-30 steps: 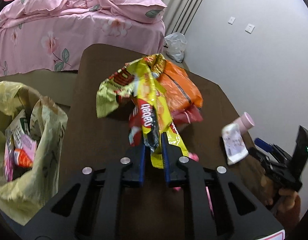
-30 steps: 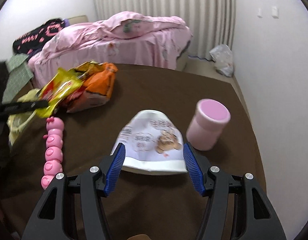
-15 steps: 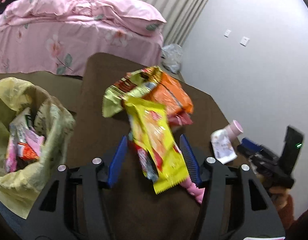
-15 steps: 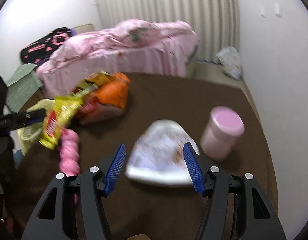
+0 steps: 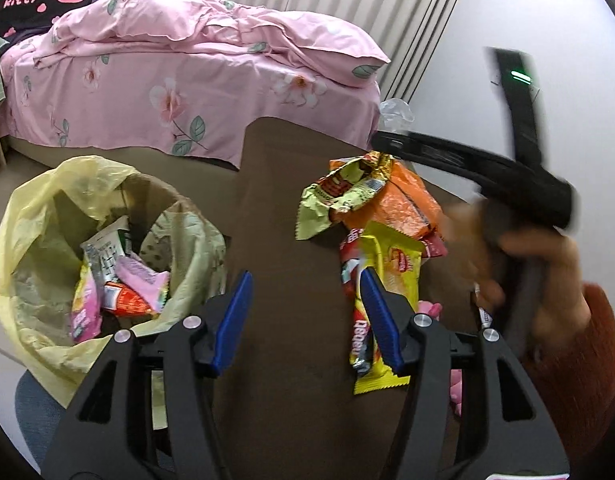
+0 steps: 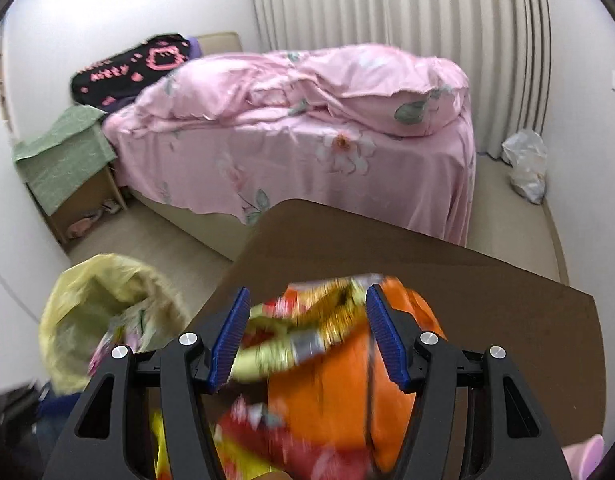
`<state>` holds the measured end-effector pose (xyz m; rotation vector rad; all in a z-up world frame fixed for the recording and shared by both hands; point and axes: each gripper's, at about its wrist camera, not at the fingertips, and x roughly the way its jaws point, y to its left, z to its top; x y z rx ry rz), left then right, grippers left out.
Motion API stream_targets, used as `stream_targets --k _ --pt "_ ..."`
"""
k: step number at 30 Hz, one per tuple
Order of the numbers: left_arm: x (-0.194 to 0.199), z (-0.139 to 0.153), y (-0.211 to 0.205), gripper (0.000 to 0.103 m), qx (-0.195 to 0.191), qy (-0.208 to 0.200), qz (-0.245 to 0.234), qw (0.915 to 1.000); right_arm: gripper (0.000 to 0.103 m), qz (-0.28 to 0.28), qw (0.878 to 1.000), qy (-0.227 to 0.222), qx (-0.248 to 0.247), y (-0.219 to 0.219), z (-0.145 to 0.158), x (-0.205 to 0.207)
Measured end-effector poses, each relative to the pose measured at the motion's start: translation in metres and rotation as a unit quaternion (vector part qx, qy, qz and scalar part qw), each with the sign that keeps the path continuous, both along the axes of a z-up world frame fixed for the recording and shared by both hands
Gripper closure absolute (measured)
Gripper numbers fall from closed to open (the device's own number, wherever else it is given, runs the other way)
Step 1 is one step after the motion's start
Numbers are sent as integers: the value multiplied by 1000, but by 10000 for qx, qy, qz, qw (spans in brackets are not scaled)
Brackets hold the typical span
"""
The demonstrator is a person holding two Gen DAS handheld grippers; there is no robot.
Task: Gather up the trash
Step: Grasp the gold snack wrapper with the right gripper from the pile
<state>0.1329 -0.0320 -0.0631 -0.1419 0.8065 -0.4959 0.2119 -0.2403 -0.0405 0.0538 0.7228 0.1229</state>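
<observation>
Two grippers open-jawed: left gripper (image 5: pixel 305 320) empty, right gripper (image 6: pixel 307 334) over snack wrappers (image 5: pixel 371 204) beside lined bin (image 5: pixel 35 220). Judged: close low on the pile, gathering wrappers.

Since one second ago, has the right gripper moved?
Yes. The right gripper has swung left, away from the pink cup, and now hangs over the orange bag near the bin.

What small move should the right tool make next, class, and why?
Probably lower the right tool and close it on the orange packet. Its jaws stand open over the wrapper pile on the brown table, gripping nothing; the lined trash bin waits alongside.
</observation>
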Motion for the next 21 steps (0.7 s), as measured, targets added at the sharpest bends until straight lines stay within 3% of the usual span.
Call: stream_targets --k 4,10,14,16,18,21 --pt "0 -2 9 50 -155 57 -30 9999 49 348 9957 566 -646 18 -24 20" --pt "3 -11 18 49 -420 190 -52 9989 53 647 9896 806 -997 0 -39 -21" --pt "3 -17 16 49 -513 257 -126 9983 59 558 9829 770 -1577 -18 -41 -48" --pt "2 -18 14 49 -553 276 -187 9979 73 584 9850 787 -1419 -30 -40 -59" --pt "2 -19 12 49 -577 314 -256 9975 73 550 9902 762 -1035 -41 -35 -68" --pt "0 -19 10 49 -548 282 -271 9977 73 466 9979 443 -20 -55 -15 -79"
